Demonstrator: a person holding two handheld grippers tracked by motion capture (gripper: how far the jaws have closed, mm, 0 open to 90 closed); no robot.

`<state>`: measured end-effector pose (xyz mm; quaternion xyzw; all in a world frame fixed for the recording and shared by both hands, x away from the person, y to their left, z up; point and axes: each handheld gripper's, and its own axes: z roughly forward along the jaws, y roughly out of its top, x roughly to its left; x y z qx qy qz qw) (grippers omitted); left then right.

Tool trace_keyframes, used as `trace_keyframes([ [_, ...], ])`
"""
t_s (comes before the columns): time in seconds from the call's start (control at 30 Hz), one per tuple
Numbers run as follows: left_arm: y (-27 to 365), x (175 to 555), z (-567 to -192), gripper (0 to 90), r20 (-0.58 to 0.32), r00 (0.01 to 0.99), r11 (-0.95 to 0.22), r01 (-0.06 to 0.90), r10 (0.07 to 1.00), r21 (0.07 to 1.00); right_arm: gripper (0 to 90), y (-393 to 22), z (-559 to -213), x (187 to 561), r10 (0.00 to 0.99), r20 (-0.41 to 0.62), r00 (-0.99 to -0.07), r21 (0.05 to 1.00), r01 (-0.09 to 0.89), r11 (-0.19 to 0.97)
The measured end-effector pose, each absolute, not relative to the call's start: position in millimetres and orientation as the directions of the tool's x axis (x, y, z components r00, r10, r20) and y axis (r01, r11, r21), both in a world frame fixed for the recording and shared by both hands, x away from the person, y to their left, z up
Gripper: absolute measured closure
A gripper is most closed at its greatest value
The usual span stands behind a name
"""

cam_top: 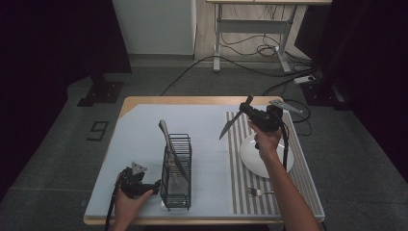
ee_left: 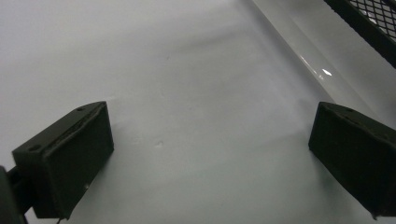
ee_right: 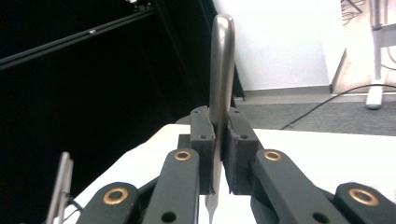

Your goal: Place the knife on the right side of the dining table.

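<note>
Right hand-held gripper [cam_top: 250, 111] clenched on knife [cam_top: 228, 126], raised above desk [cam_top: 144, 125] past white plate [cam_top: 250, 156]; fork [cam_top: 257, 192] near front edge; wire rack [cam_top: 177, 168] holding second knife [cam_top: 171, 147] mid-desk; left hand-held gripper [cam_top: 144, 185] released beside rack

A white plate [cam_top: 250, 161] lies on a striped mat [cam_top: 234, 159] at the bench's [cam_top: 144, 103] right side, with a fork [cam_top: 257, 192] just beside it at the near edge. On the grey floor beyond, black cables [cam_top: 250, 50] trail under a white desk frame [cam_top: 250, 29].
</note>
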<state>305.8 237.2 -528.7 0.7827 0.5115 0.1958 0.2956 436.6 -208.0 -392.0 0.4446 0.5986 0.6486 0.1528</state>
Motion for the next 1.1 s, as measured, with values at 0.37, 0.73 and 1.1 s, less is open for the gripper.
trace_keyframes([
  [0.37, 237, 306, -529, 0.0, 0.003, 0.4, -0.301, 0.685, 0.917, 0.663, 83.7, -222, -397, 444, 0.765, 0.401, -0.503, 0.908, 0.33, -0.259],
  [0.73, 237, 306, -529, 0.0, 0.003, 0.4, -0.302, 0.685, 0.916, 0.663, 83.7, -235, -406, 459, 0.78, 0.427, -0.457, 0.897, 0.324, -0.301],
  [1.1, 237, 306, -529, 0.0, 0.004, 0.401, -0.303, 0.685, 0.916, 0.663, 83.7, -246, -412, 471, 0.798, 0.436, -0.416, 0.892, 0.314, -0.324],
])
